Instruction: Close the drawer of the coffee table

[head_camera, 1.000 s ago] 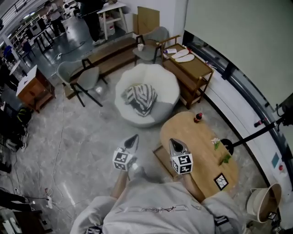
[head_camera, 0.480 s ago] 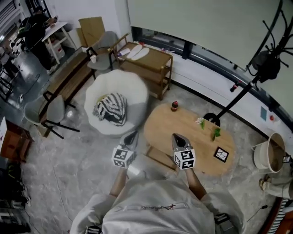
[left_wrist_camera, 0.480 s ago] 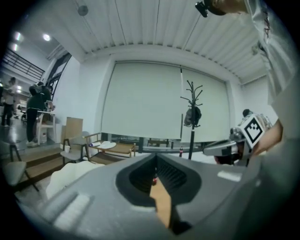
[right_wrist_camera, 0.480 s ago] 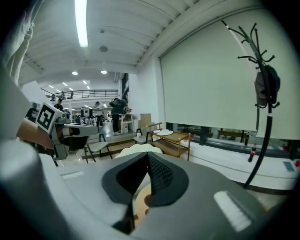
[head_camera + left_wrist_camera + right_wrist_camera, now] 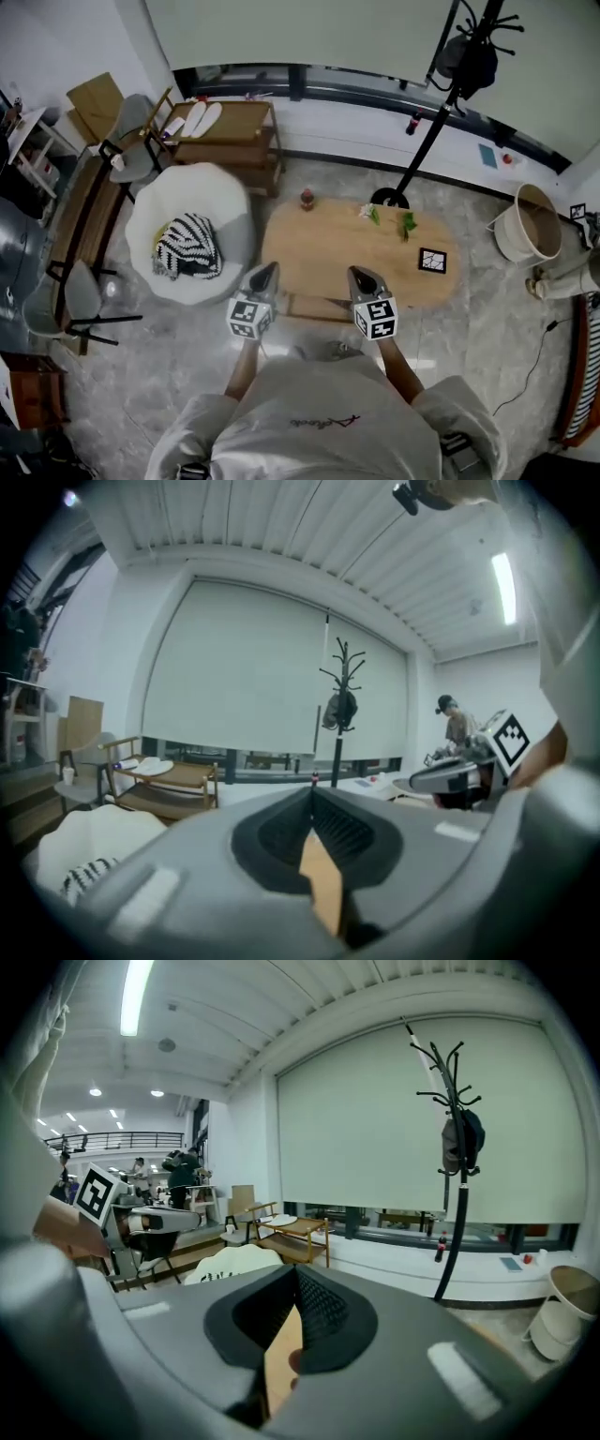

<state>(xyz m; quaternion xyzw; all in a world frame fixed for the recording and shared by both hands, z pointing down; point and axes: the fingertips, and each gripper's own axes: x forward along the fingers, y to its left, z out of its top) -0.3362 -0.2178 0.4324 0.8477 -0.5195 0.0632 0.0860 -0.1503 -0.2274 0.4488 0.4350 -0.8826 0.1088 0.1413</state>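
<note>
From the head view, the person stands at the six o'clock edge of the oval wooden surface (image 5: 328,239), square on to it. The drawer (image 5: 309,307) juts open from that near edge, low down, between the two tools. The left tongs (image 5: 266,275) sit at its ten o'clock and the right tongs (image 5: 360,278) at its two o'clock. Both are clenched on nothing, which I judge sensible: a drawer wants a push, and closed tips make a firm blunt end. Neither seems to touch the drawer front.

In the left gripper view the left tongs (image 5: 312,794) are pressed together and empty. A sliver of tan wood shows below the tips at six o'clock, and the coat stand (image 5: 339,705) rises at twelve, so they aim across the surface rather than at the drawer. The right tongs (image 5: 459,775) hang at three o'clock.

In the right gripper view the right tongs (image 5: 296,1274) are likewise clamped on nothing, and the left tongs (image 5: 155,1221) show at nine o'clock. The drawer is out of sight here, so I reckon both tools must dip before pushing
</note>
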